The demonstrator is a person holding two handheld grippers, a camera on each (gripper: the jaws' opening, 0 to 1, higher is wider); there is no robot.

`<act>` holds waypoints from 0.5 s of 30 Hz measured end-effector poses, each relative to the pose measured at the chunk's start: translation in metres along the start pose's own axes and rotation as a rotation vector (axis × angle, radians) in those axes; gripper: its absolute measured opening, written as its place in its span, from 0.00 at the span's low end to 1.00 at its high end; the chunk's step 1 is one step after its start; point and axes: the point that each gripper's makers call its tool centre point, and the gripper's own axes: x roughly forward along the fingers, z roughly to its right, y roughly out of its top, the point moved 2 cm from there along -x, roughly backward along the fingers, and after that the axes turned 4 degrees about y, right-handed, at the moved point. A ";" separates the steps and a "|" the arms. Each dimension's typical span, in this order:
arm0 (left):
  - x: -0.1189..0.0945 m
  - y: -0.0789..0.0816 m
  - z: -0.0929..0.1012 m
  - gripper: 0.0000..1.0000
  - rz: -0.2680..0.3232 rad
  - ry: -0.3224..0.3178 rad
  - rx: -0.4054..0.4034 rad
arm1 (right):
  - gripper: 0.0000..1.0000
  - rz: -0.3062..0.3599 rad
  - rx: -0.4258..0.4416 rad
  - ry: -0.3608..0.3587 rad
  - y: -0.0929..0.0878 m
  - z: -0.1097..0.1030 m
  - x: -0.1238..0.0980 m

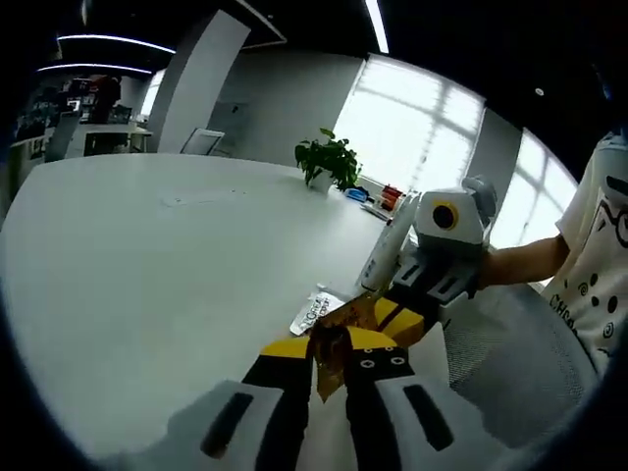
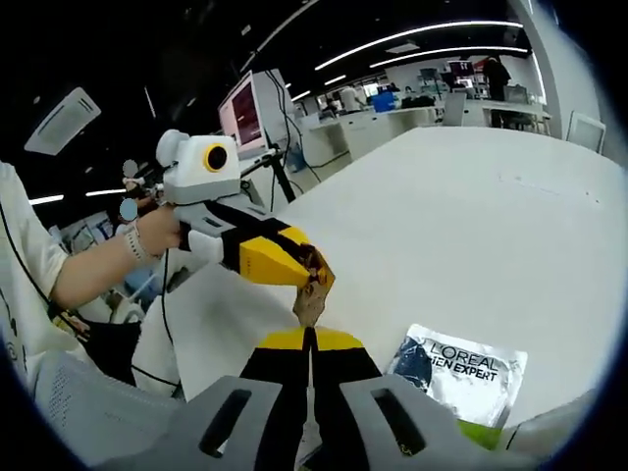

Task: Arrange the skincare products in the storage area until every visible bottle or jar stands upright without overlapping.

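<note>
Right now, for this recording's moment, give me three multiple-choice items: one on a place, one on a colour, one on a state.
1. Where does the silver L'Oreal Men Expert sachet lie?
A. on the white table
B. on a chair
C. inside a box

2. What colour are the tips of the left claw?
A. red
B. yellow
C. blue

3. What is the state of the small brown packet?
A. lying flat on the table
B. pinched between both claws, off the table
C. standing upright by itself

Answers: 1 A, the right gripper view shows the sachet flat on the table beside the right claw. 2 B, yellow tips show at the packet. 3 B, both claws close on it in both views.
</note>
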 end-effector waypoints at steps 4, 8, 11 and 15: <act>0.001 -0.002 0.005 0.10 -0.006 0.001 -0.013 | 0.01 0.002 0.017 -0.004 -0.002 0.002 0.000; -0.003 -0.004 -0.004 0.09 -0.013 0.005 -0.017 | 0.01 -0.003 0.036 -0.009 -0.004 0.002 0.002; -0.004 -0.007 -0.006 0.08 -0.014 0.011 -0.026 | 0.01 -0.006 0.039 -0.008 -0.005 0.001 0.003; -0.006 -0.009 -0.013 0.05 -0.012 0.022 -0.052 | 0.01 -0.015 0.036 -0.015 -0.007 0.003 0.005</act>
